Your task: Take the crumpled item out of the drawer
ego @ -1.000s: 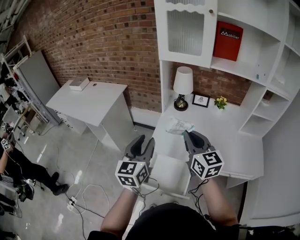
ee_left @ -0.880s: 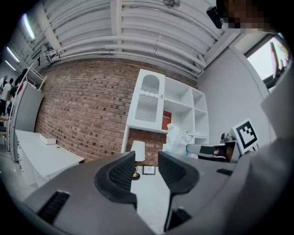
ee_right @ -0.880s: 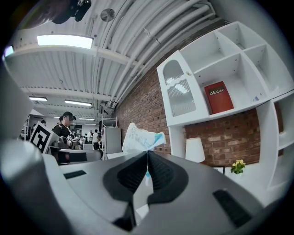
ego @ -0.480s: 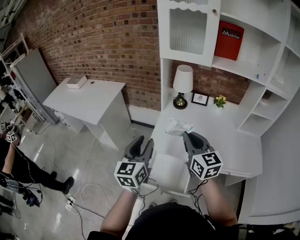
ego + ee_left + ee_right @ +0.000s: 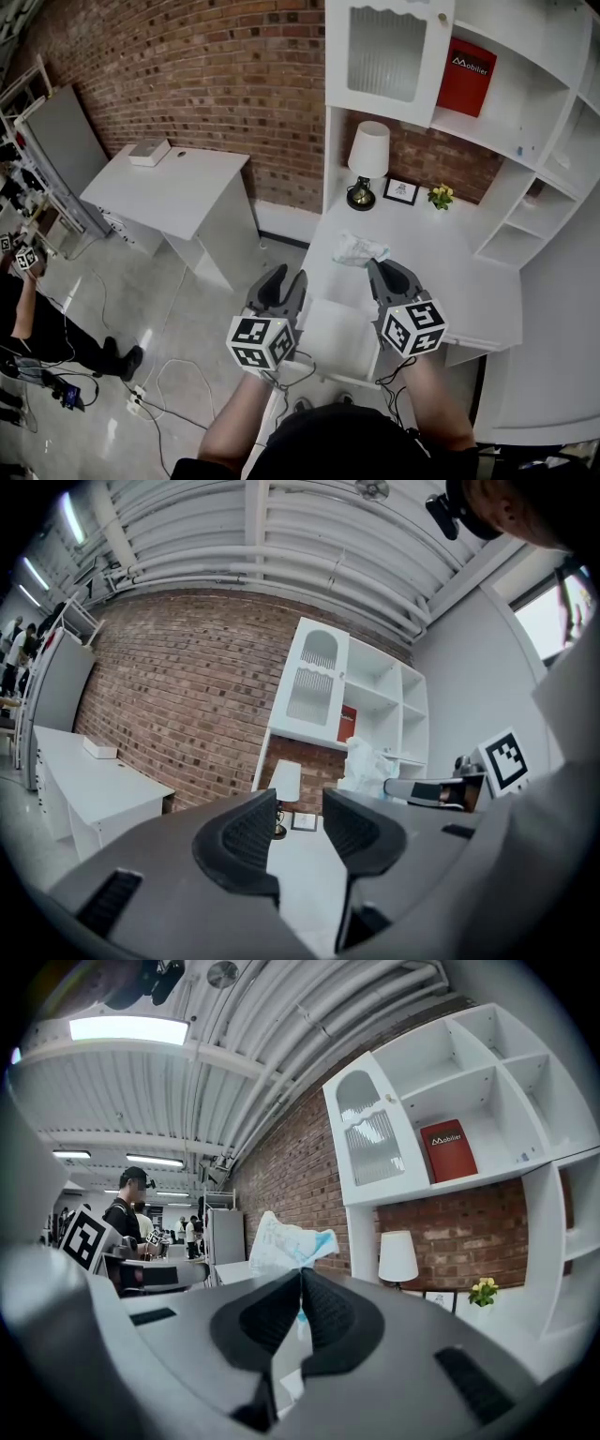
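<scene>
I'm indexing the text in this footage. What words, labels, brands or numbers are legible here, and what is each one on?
"Mobilier": white lettering on the red box.
On the framed picture: print too small to read.
On the crumpled item: blue marks, unreadable.
Nothing else is legible.

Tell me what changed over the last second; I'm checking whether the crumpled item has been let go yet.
Hardly anything. Only the person at the far left shifted a little. The right gripper stays shut on the crumpled white-and-blue item, and the left gripper stays open and empty beside the open white drawer.
</scene>
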A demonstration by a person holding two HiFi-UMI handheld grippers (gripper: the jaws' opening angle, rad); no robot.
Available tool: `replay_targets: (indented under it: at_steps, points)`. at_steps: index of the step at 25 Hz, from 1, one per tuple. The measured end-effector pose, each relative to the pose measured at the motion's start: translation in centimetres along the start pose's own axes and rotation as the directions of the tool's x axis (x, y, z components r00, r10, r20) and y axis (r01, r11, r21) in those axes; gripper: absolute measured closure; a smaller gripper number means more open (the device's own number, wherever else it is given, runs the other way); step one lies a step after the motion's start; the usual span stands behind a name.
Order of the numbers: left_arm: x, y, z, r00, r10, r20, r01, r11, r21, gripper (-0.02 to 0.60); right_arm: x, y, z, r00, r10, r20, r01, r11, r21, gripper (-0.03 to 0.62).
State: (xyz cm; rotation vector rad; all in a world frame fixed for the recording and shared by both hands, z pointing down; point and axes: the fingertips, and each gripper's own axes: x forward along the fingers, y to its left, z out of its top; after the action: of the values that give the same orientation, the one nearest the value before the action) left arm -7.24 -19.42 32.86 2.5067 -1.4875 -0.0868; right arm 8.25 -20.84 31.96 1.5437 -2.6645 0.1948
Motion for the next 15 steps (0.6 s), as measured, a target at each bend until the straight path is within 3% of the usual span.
replay_targets:
  at_steps: [15]
  points:
    - [-0.1, 1.9, -0.1, 1.0, -0.008, -0.016, 0.007, 1.0, -0.006, 0.431, 1.1, 1.0, 0.0, 1.0, -0.01, 0.018, 0.009, 1.0, 0.022, 0.588]
